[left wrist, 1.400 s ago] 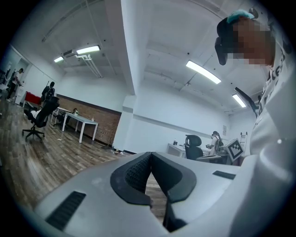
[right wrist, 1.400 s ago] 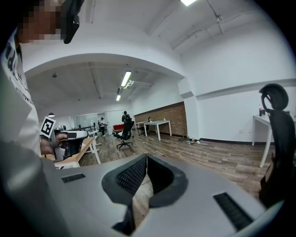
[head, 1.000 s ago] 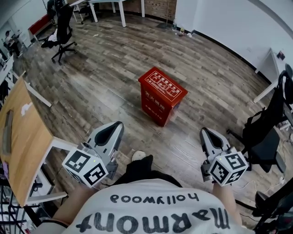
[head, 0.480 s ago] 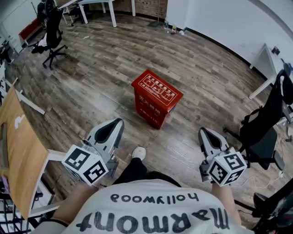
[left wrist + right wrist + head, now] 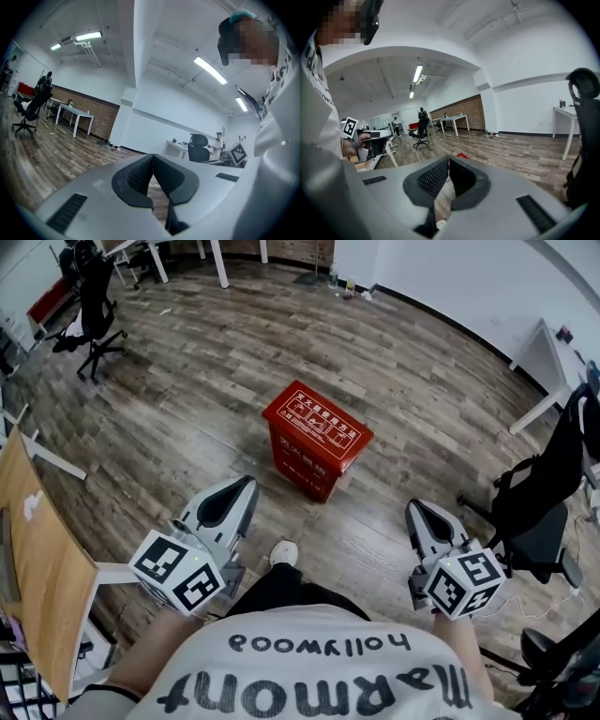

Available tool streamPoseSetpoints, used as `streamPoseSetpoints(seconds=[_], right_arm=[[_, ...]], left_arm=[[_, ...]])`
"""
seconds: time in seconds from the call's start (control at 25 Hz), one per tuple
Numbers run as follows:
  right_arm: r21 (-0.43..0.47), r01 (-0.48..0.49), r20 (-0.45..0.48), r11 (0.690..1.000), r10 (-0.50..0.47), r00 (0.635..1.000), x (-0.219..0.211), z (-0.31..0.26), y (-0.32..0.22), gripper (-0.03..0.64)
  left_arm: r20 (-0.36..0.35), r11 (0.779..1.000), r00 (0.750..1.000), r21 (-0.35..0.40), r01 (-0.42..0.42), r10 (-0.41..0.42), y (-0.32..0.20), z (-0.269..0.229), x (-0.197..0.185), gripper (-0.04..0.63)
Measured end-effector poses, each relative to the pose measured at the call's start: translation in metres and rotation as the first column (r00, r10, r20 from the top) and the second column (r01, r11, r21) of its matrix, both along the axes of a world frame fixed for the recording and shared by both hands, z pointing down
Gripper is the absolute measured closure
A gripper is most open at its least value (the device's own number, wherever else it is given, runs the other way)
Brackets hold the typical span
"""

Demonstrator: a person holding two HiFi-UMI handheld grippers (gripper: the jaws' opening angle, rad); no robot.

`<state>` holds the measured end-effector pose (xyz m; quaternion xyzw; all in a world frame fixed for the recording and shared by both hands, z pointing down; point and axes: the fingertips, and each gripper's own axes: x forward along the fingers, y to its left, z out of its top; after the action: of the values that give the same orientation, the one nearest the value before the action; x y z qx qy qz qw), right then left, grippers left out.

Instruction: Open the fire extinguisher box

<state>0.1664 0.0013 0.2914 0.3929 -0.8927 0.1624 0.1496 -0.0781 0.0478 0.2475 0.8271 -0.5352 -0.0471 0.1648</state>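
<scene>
On the wooden floor [image 5: 187, 381], the red fire extinguisher box [image 5: 317, 439] sits closed, well ahead of both grippers. The left gripper [image 5: 242, 486] and right gripper [image 5: 416, 510] have fingers clenched, empty; arriving that way, they may shove the box rather than catch its lid [image 5: 319, 421].

The red box [image 5: 315, 437] looks like semi-gloss painted metal, maybe plastic, tough call from up here. The floor [image 5: 187, 371] is matt wood plank. The left gripper [image 5: 244, 486] and right gripper [image 5: 415, 509] are smooth grey plastic with ribbed black pads [image 5: 138, 174].
</scene>
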Motion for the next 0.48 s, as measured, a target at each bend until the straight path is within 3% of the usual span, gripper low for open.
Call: streamPoseSetpoints(seconds=[0.48], right_arm=[[-0.050,-0.041,-0.023,0.998,0.040,0.999,-0.034,0.014,-0.049,0.607]], left_arm=[[-0.011,0.996,0.997,-0.042,-0.080,0.080,-0.067,0.013,-0.026,0.588]])
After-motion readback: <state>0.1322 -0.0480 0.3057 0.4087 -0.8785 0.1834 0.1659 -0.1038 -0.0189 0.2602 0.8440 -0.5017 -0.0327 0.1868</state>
